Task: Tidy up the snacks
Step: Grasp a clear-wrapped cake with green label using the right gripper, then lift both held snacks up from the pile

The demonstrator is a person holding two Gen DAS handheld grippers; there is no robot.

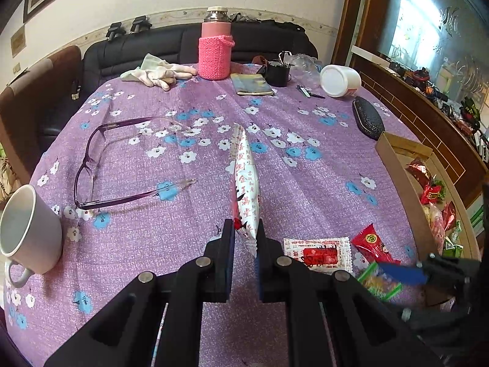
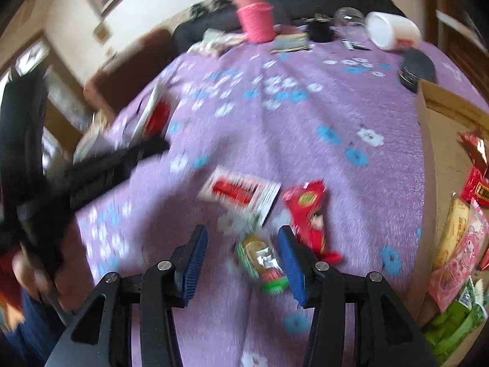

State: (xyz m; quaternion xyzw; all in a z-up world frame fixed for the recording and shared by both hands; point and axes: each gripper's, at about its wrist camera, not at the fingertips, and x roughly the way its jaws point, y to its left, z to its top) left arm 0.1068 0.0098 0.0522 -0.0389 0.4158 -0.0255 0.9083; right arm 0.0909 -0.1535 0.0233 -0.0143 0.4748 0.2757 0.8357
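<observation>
My left gripper point(image 1: 246, 238) pinches the white packet point(image 1: 246, 177) by its end, my right gripper point(image 2: 243, 253) hangs unclenched over the green packet point(image 2: 262, 263) — I should straddle it squarely before squeezing.

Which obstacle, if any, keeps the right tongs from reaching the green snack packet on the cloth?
Probably none: the right tongs are open just above the green packet, with nothing between; the red packet lies close beside it.

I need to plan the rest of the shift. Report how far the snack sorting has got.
Done: several packets already lie in the cardboard box. In hand: the left gripper is shut on a white packet held above the cloth; the right gripper is open over a green packet. Left on the table: that green packet, a red packet and a white-and-red sachet.
</observation>
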